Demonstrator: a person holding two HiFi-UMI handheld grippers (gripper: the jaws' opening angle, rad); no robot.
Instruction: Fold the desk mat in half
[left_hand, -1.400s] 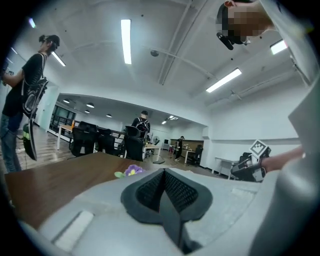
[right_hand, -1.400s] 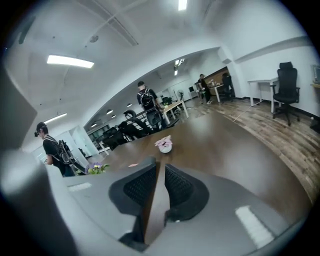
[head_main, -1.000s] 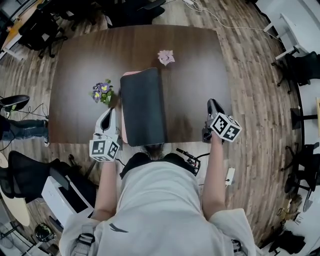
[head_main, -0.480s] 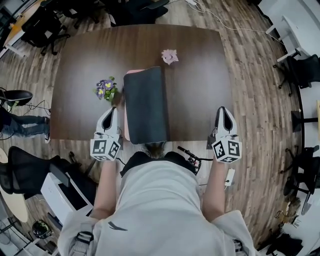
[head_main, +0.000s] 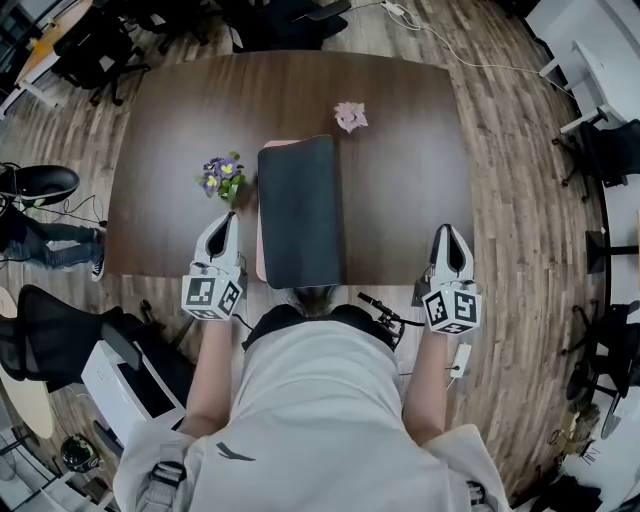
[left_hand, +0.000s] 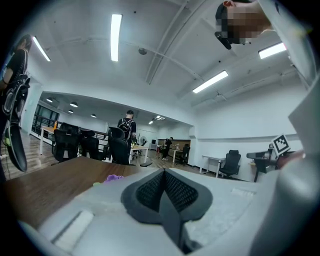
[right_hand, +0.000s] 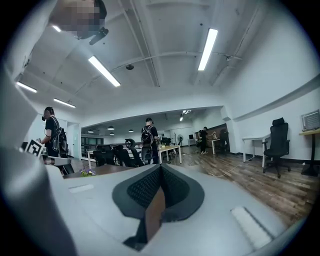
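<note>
The desk mat (head_main: 299, 212) lies folded in half on the dark wooden table (head_main: 400, 160), black face up, with a thin pink edge showing along its left side and far end. My left gripper (head_main: 226, 222) rests at the table's near edge just left of the mat, jaws shut and empty. At the table's near right edge is my right gripper (head_main: 449, 238), well clear of the mat, jaws shut with nothing between them. In both gripper views the pads (left_hand: 163, 187) (right_hand: 159, 186) meet, pointing level across the room.
A small pot of purple flowers (head_main: 222, 177) stands left of the mat, close to my left gripper. A pink crumpled object (head_main: 351, 115) lies beyond the mat's far end. Office chairs (head_main: 85, 50) and desks ring the table, and people stand in the background.
My right gripper has drawn back toward the table's near edge and turned straight. The left gripper has stayed put. The mat has not moved.
</note>
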